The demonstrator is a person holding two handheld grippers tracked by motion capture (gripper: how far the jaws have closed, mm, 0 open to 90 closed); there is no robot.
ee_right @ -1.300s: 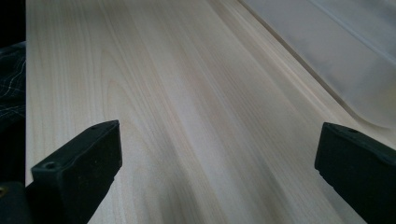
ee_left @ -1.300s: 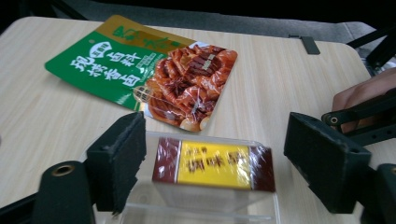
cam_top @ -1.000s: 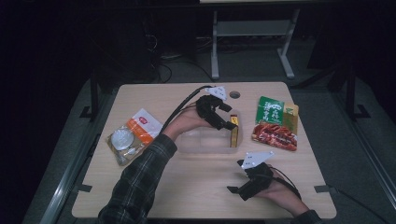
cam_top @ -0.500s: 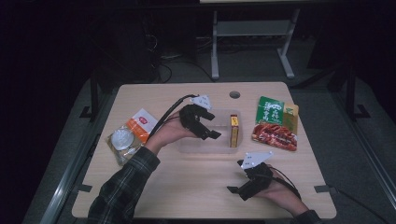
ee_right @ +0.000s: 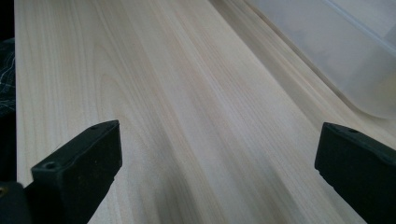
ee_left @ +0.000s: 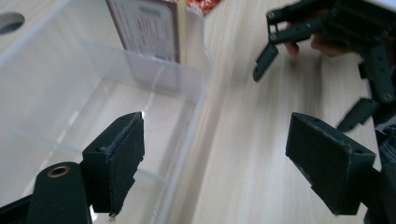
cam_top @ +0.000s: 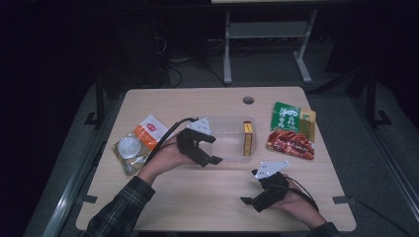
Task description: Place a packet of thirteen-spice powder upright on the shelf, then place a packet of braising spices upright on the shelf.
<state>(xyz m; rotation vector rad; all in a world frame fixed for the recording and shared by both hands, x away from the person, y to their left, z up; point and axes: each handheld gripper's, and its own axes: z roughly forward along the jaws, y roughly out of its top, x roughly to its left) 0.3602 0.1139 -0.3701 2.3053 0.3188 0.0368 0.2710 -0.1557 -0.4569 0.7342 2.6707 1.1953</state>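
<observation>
High view, going left to right: a clear pouch (cam_top: 129,148) with an orange-and-white packet lies at the table's (cam_top: 163,207) left edge, untouched. Next comes the left gripper (cam_top: 206,151), jaws spread wide and holding nothing, poised at the near left corner of the clear plastic bin (cam_top: 225,126). In the left gripper view one jaw hangs over the bin's inside and the other over bare wood, so the near wall runs between them. Inside the bin a yellow box (cam_top: 248,138) stands on edge against the right end, apart from the gripper. Right of the bin lie a green packet (cam_top: 285,117) and a red packet (cam_top: 290,142), just beside each other. Nearest the person, the right gripper (cam_top: 253,202) rests low on the table, jaws also wide and empty, well apart from the packets.

The step in hand looks like filling the bin, and the pouch seems the left gripper's nearest next item. To do it well, lift the left gripper clear of the wall before swinging left, so the light bin is not dragged. Grip the pouch by one edge, carry it high over the rim, and set it in the open left part, away from the box.
</observation>
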